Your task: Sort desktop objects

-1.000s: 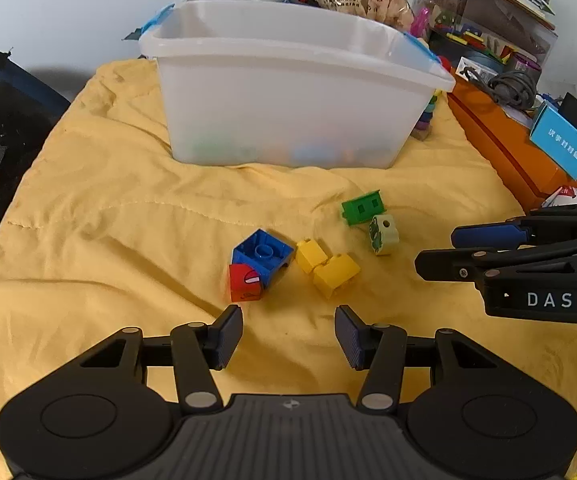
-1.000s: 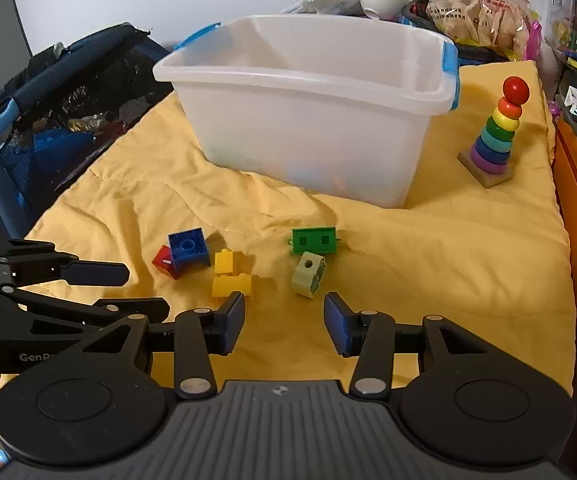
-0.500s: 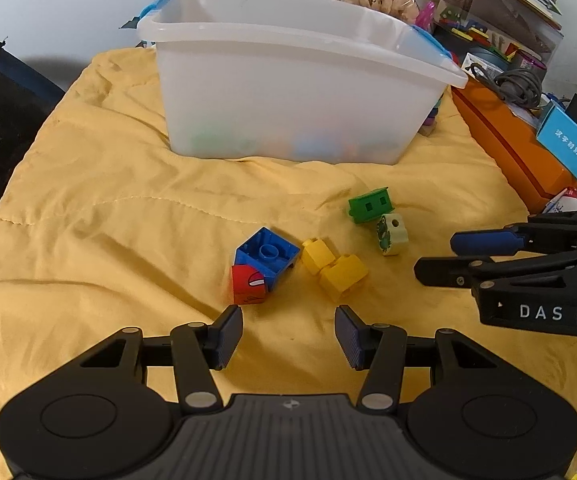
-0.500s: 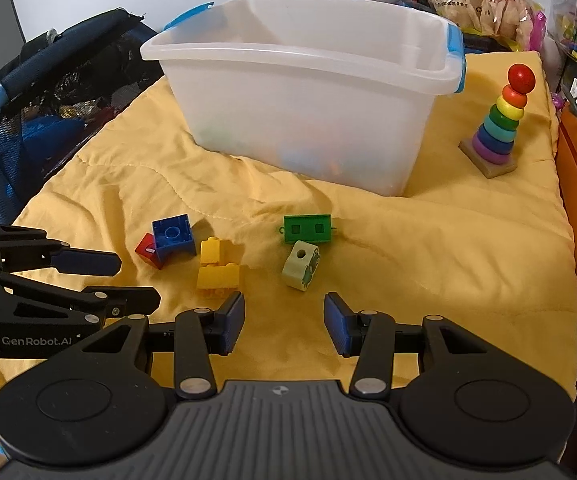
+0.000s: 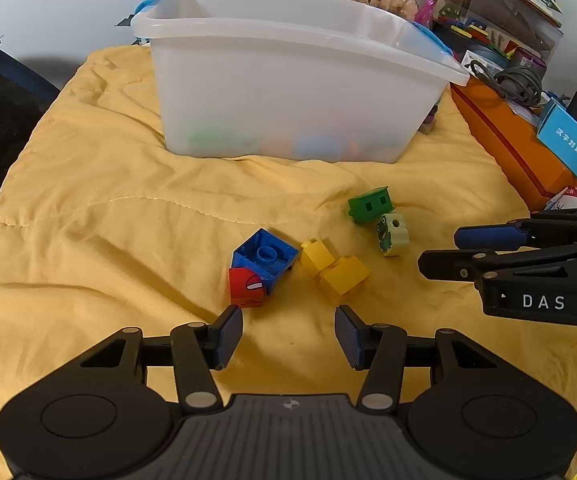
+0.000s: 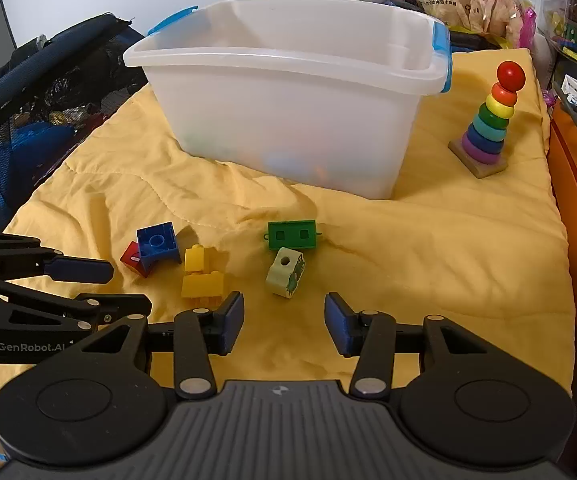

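Several toy blocks lie on a yellow blanket (image 5: 88,240) in front of a white plastic bin (image 5: 284,80): a red block (image 5: 245,287) under a blue brick (image 5: 265,255), two yellow bricks (image 5: 334,266), a green block (image 5: 368,204) and a pale frog block (image 5: 391,234). My left gripper (image 5: 288,336) is open and empty just short of the red and yellow blocks. My right gripper (image 6: 284,322) is open and empty just short of the frog block (image 6: 285,272), with the green block (image 6: 291,235) behind it.
A rainbow ring stacker (image 6: 488,120) stands right of the bin (image 6: 288,92). An orange box (image 5: 508,136) and toy clutter line the right edge. A dark mesh cot (image 6: 28,100) lies to the left. Faint coloured items show through the bin wall.
Both grippers have moved forward toward the blocks, which now sit closer to the fingertips. Both stay open. No block has moved.
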Motion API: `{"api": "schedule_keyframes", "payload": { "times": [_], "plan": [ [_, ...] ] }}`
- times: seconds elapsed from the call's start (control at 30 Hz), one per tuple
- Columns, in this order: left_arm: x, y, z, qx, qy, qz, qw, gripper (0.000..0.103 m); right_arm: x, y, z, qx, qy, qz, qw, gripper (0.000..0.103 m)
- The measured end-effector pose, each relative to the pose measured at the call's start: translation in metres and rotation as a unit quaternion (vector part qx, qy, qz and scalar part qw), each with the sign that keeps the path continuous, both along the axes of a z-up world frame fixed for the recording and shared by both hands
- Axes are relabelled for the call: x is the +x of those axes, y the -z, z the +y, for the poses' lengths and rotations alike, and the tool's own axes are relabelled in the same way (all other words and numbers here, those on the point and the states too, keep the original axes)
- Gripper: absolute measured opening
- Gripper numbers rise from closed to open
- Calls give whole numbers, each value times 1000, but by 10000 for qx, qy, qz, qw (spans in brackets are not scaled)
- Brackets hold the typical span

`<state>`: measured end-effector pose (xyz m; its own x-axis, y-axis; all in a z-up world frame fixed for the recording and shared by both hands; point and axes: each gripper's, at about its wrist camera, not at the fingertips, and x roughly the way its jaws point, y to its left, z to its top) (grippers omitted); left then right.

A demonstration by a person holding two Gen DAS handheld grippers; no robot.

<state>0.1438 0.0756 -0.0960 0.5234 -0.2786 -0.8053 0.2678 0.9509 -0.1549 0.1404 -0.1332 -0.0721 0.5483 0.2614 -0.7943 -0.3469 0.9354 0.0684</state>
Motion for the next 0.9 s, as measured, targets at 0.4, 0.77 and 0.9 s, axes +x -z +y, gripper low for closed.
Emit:
{"api": "schedule_keyframes", "payload": {
  "times": [0.4, 0.77, 0.9],
  "plan": [
    [-4, -2, -1, -10, -26, -45, 10000, 55, -2, -1, -2, 3, -5, -27, 10000, 49],
    [-7, -1, -2, -1, 4, -11, 10000, 55, -7, -2, -3, 24, -16, -10, 10000, 49],
    [-8, 0, -3, 5, 2, 9, 10000, 55, -7, -1, -2, 27, -25, 6, 10000, 49]
  ]
}}
